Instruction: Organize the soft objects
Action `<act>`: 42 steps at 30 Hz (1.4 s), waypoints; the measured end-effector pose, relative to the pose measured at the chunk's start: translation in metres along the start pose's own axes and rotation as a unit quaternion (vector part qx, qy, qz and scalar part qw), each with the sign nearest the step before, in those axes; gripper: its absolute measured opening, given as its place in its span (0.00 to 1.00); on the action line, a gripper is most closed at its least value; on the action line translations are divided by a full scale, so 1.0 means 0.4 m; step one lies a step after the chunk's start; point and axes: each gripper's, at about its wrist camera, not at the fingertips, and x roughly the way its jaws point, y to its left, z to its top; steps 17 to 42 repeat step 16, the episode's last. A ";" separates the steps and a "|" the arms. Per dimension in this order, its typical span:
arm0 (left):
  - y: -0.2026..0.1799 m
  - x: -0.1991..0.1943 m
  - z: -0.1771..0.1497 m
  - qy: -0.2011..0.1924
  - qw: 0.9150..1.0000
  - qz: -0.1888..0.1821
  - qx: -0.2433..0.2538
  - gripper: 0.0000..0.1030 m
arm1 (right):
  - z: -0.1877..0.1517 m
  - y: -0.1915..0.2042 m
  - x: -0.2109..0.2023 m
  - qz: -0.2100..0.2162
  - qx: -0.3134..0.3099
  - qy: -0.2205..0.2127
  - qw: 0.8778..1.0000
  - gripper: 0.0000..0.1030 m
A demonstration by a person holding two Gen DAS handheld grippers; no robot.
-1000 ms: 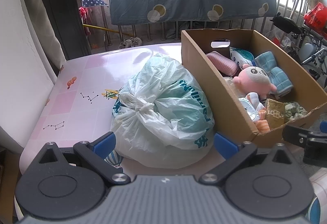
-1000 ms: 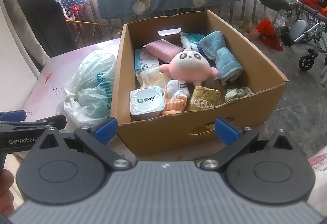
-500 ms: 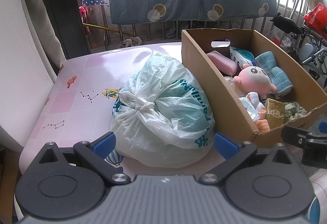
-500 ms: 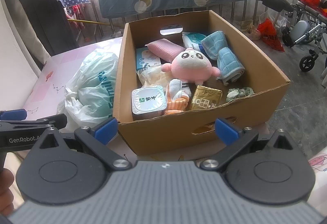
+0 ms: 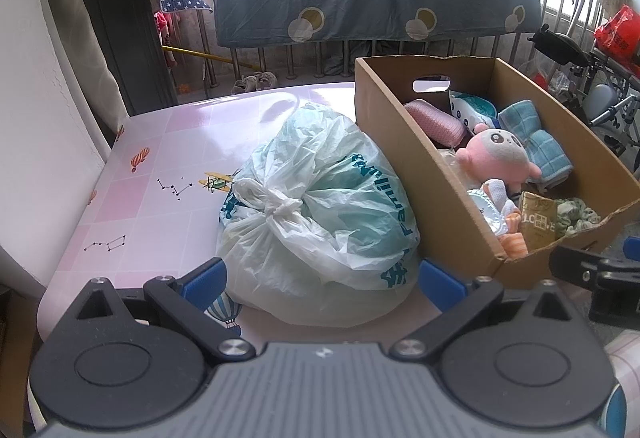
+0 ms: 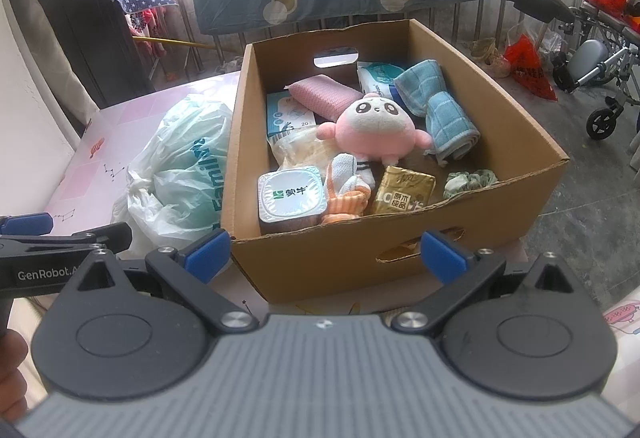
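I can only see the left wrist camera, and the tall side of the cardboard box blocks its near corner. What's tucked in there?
Observer: A yogurt cup with a white lid and green print, standing upright in that corner.
Operator: Anything further back along that same wall?
Observer: A flat blue-and-white packet, with its far end under the pink sponge.
Operator: Is the front of the box just plain cardboard?
Observer: No. The front wall of the cardboard box has a handle cutout with ragged edges.
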 end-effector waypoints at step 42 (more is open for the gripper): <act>0.000 -0.001 -0.001 0.000 1.000 -0.001 0.000 1.00 | 0.000 0.000 0.001 0.000 0.000 0.001 1.000 0.99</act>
